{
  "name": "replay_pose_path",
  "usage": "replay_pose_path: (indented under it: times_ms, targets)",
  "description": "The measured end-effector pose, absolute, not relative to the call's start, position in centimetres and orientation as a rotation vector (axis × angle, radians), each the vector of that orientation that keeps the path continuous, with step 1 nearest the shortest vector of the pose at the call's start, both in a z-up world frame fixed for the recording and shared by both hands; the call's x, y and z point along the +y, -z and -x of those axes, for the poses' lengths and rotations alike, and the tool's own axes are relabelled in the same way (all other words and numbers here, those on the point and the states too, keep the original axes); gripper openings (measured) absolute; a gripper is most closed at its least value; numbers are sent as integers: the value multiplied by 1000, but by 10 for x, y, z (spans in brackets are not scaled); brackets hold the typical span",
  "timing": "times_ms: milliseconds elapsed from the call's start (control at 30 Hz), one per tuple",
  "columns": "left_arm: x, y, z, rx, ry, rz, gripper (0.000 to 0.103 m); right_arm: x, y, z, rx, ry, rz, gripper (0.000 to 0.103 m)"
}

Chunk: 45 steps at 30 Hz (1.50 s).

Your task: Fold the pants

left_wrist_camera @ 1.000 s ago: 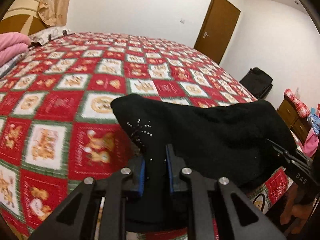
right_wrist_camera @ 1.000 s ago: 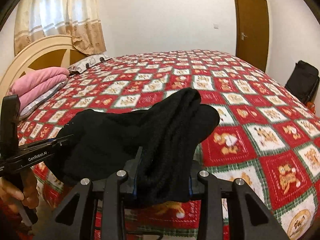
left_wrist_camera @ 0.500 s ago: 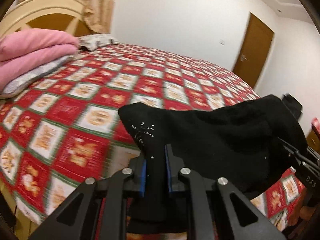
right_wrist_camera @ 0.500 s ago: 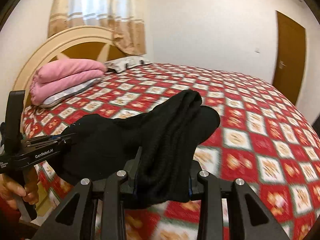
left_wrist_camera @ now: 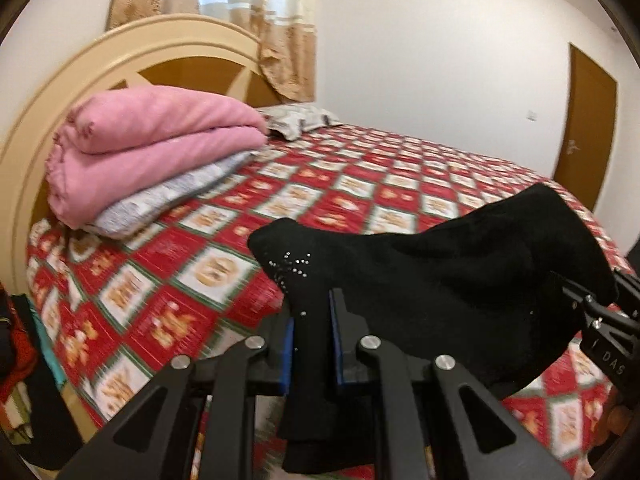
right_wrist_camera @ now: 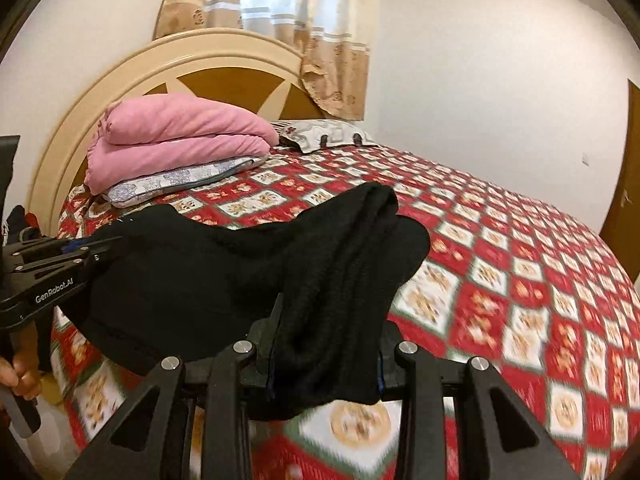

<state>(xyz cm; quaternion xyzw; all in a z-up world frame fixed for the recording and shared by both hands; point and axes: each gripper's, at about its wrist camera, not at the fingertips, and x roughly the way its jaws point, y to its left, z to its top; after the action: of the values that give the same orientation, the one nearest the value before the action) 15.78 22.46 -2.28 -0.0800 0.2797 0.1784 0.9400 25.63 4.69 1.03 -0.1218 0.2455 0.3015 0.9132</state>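
Note:
Black pants (left_wrist_camera: pixel 440 272) with small silver studs hang folded between my two grippers, lifted above the red patterned bedspread (left_wrist_camera: pixel 360 184). My left gripper (left_wrist_camera: pixel 310 344) is shut on a thin end of the fabric between its blue pads. In the right wrist view my right gripper (right_wrist_camera: pixel 324 344) is shut on a thick bunch of the pants (right_wrist_camera: pixel 248 264). The left gripper (right_wrist_camera: pixel 80 248) shows at that view's left edge, held by a hand (right_wrist_camera: pixel 20 376). The right gripper (left_wrist_camera: pixel 592 312) shows at the right edge of the left wrist view.
Folded pink blankets (left_wrist_camera: pixel 152 148) lie on a grey patterned pillow (left_wrist_camera: pixel 168 200) by the cream headboard (right_wrist_camera: pixel 160 64). A second pillow (right_wrist_camera: pixel 320 134) lies behind. A brown door (left_wrist_camera: pixel 588 128) is at the far right. Clothes (left_wrist_camera: pixel 16 360) pile up beside the bed at left.
Both grippers have swung with the pants toward the head of the bed; the headboard, pink blankets and curtain now fill the views. Both grips on the pants are unchanged.

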Motion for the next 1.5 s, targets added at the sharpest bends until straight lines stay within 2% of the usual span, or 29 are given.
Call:
replay_pose_path:
  times_ms: [333, 567, 700, 733, 767, 800, 867, 900, 933, 1067, 1100, 1200, 1233, 1267, 1300, 1333, 1367, 1500]
  targets:
    - [255, 68, -192, 666, -515, 127, 15, 107, 45, -314, 619, -649, 329, 35]
    - [250, 91, -198, 709, -526, 79, 15, 109, 74, -339, 699, -652, 324, 35]
    - [246, 102, -202, 728, -536, 58, 17, 112, 77, -343, 717, -672, 348, 40]
    - [246, 103, -201, 729, -543, 45, 21, 111, 78, -346, 729, -681, 342, 41]
    - [246, 104, -200, 729, -549, 41, 22, 106, 77, -351, 751, -697, 315, 47]
    - [248, 104, -199, 731, -549, 49, 26, 102, 78, -355, 767, -705, 289, 61]
    - [254, 104, -194, 736, -567, 50, 44, 85, 81, -367, 822, -708, 206, 81]
    - [256, 104, -190, 735, -584, 44, 61, 74, 84, -373, 859, -726, 149, 82]
    - [259, 104, -187, 735, -594, 45, 73, 59, 89, -377, 913, -767, 59, 82]
    - [277, 104, -168, 756, -554, 124, 83, 21, 88, -370, 940, -796, -133, 82]
    - [280, 104, -164, 756, -556, 142, 90, 14, 86, -368, 936, -782, -161, 82]
    - [286, 106, -162, 763, -544, 196, 91, -2, 78, -366, 913, -708, -259, 82]
    - [286, 106, -161, 766, -545, 207, 91, -7, 72, -363, 883, -663, -273, 80]
    - [286, 104, -160, 768, -551, 216, 91, -8, 63, -358, 835, -639, -267, 60]
    - [286, 101, -159, 763, -565, 216, 91, -4, 54, -353, 800, -638, -222, 22]
    - [284, 97, -157, 751, -580, 206, 91, 6, 46, -348, 779, -641, -147, 10]
    - [280, 89, -153, 730, -590, 184, 91, 18, 38, -342, 755, -642, -65, 6]
    - [279, 56, -147, 617, -605, 169, 91, 60, 17, -327, 636, -687, 101, 6]
